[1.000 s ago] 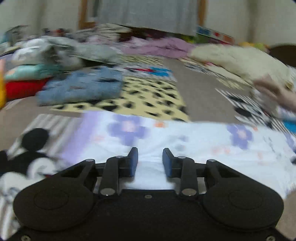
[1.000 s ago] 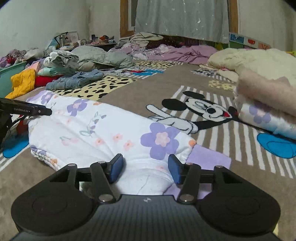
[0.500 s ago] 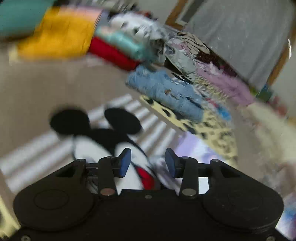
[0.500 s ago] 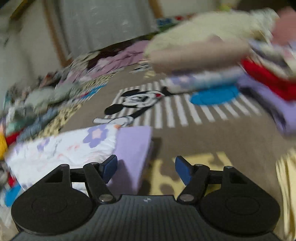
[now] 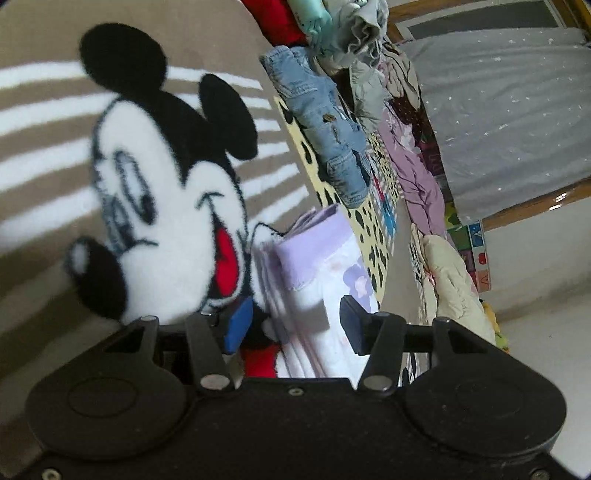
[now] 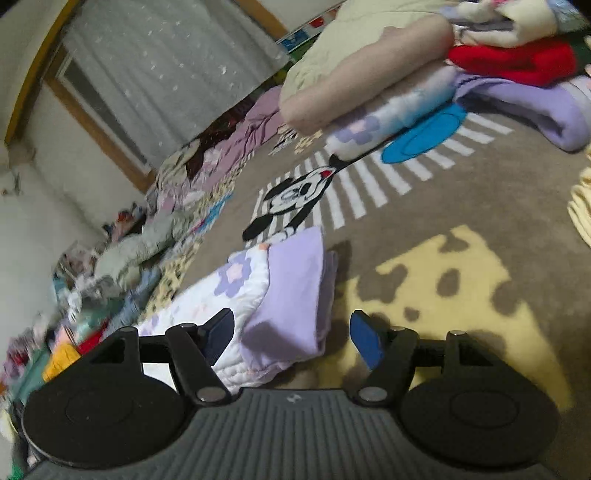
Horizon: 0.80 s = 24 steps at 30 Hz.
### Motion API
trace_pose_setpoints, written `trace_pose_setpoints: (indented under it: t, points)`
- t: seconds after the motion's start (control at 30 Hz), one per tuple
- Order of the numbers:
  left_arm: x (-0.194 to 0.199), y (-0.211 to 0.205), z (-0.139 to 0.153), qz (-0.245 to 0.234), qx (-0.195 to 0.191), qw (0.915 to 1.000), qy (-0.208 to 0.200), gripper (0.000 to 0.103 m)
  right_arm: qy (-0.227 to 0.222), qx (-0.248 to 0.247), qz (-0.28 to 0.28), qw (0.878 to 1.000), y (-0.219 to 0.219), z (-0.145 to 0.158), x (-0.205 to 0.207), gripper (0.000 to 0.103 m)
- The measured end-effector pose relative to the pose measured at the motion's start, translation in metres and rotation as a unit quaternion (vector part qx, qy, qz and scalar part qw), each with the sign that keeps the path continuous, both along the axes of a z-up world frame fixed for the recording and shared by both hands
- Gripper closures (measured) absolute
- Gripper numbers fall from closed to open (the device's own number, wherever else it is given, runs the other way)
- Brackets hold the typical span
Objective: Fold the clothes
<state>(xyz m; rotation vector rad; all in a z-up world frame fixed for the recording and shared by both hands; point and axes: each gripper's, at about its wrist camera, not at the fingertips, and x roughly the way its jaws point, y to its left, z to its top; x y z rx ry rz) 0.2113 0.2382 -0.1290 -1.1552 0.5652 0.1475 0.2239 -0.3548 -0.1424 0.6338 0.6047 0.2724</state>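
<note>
A folded white garment with purple flowers and a lilac band (image 5: 317, 266) lies on the carpet, and each gripper straddles one end. My left gripper (image 5: 293, 325), rolled to one side, has the stacked folded edge between its blue pads (image 5: 238, 325). Its jaws are opening and the pads stand apart from the cloth. In the right wrist view the lilac end of the garment (image 6: 291, 295) lies between the fingers of my right gripper (image 6: 293, 336). That gripper is open, with a clear gap on the right side of the cloth.
A brown cartoon-mouse carpet (image 5: 147, 177) covers the floor. Denim clothing (image 5: 328, 122) and a pile of loose clothes (image 5: 343, 33) lie beyond the garment. A stack of folded items (image 6: 406, 62) sits at the right. A grey curtain (image 6: 166, 62) hangs behind.
Both grippers have let go of the garment's middle, slid apart to its two ends and rolled sideways. Their jaws stand wider than a second ago.
</note>
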Motion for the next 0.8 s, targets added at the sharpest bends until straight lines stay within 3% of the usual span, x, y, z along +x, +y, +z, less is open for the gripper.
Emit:
trace_pose_setpoints:
  t: [0.37,0.5,0.67,0.8]
  points:
    - [0.021,-0.018,-0.004,-0.016,0.079,0.9964,-0.025,0.055,-0.001,-0.022,0.02,1.0,0.006,-0.003,0.019,0.034]
    - [0.019,-0.021,-0.005,-0.011,0.076,0.9961,-0.043,0.085,-0.002,-0.021,0.024,0.999,0.006,-0.004,0.02,0.033]
    - [0.007,-0.041,0.029,-0.009,0.105,0.9888,-0.105,0.087,-0.002,-0.007,0.025,1.0,0.002,-0.004,0.019,0.033]
    - [0.0,-0.077,0.07,-0.023,0.168,0.975,-0.143,0.087,-0.003,0.003,0.025,1.0,-0.001,-0.005,0.018,0.034]
